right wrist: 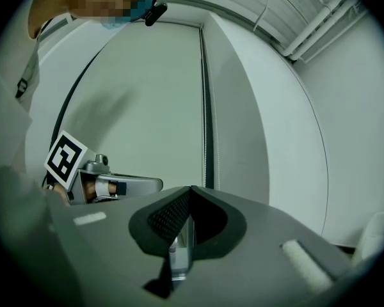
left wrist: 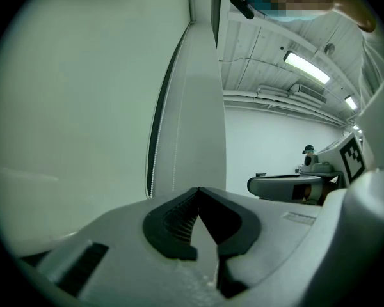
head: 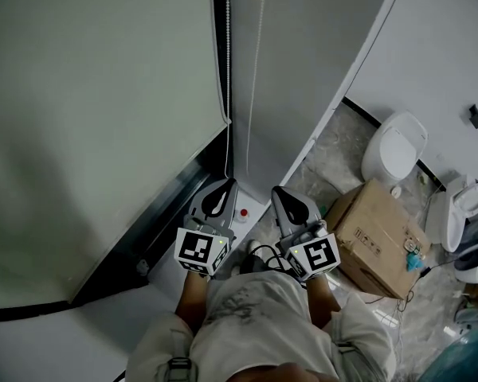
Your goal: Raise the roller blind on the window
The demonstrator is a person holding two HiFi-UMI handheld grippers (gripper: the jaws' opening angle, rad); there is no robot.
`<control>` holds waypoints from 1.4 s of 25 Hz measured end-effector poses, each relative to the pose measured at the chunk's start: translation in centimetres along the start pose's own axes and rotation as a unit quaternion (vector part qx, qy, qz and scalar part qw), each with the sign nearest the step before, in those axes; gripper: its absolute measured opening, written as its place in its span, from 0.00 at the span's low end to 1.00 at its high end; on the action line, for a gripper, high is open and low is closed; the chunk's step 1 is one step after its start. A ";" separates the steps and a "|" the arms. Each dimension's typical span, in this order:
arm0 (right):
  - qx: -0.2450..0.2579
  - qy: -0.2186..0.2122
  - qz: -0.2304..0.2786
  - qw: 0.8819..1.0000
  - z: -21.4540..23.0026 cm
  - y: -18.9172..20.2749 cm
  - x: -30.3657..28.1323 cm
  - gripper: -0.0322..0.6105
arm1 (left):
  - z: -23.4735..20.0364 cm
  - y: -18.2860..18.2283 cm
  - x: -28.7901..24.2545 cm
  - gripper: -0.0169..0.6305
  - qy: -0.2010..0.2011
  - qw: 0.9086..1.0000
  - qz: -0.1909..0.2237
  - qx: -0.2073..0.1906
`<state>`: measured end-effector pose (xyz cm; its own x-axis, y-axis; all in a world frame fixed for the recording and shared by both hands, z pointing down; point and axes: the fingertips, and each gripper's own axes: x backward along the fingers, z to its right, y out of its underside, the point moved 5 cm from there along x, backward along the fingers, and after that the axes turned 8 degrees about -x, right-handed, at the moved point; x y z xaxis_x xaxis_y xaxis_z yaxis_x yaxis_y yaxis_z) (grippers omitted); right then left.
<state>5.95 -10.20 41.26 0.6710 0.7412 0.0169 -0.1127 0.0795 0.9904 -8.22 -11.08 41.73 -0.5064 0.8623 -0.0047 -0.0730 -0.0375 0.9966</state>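
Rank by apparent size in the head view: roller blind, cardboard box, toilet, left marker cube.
1. roller blind, by far
2. cardboard box
3. toilet, which stands a little farther off than the box
4. left marker cube, smallest even though it sits nearest the camera

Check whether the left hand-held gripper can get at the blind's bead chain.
Probably yes: the bead chain hangs free ahead of the left hand-held gripper, nothing between them; its shut jaws would need opening first.

Dim, greenish, flat; pale even glow on the roller blind [head: 88, 134], glare off a ceiling strip light [left wrist: 305, 67]. Heavily fisheyed and vignetted in both gripper views (corners black), soft close up.
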 end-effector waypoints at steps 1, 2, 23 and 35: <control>0.000 -0.001 0.000 1.000 0.3 -0.1 -0.3 0.07 | -0.2 0.0 -0.5 0.04 0.000 1.000 -0.001 0.000; 0.000 0.000 -0.001 1.000 0.6 -0.2 -0.5 0.07 | -0.4 0.1 -1.0 0.04 -0.001 1.000 -0.002 -0.001; -0.010 -0.004 -0.012 1.000 5.6 0.1 -3.1 0.07 | -2.7 0.5 -9.8 0.10 -0.008 1.000 -0.016 -0.017; -0.012 -0.003 -0.021 1.000 6.5 0.6 -3.9 0.11 | -4.0 1.2 -13.5 0.17 -0.010 0.999 -0.020 -0.029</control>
<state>8.01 -17.32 42.67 0.6794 0.7334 -0.0231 -0.1026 0.1262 0.9867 -4.91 -24.74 42.66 -0.4839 0.8741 -0.0426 -0.1423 -0.0306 0.9894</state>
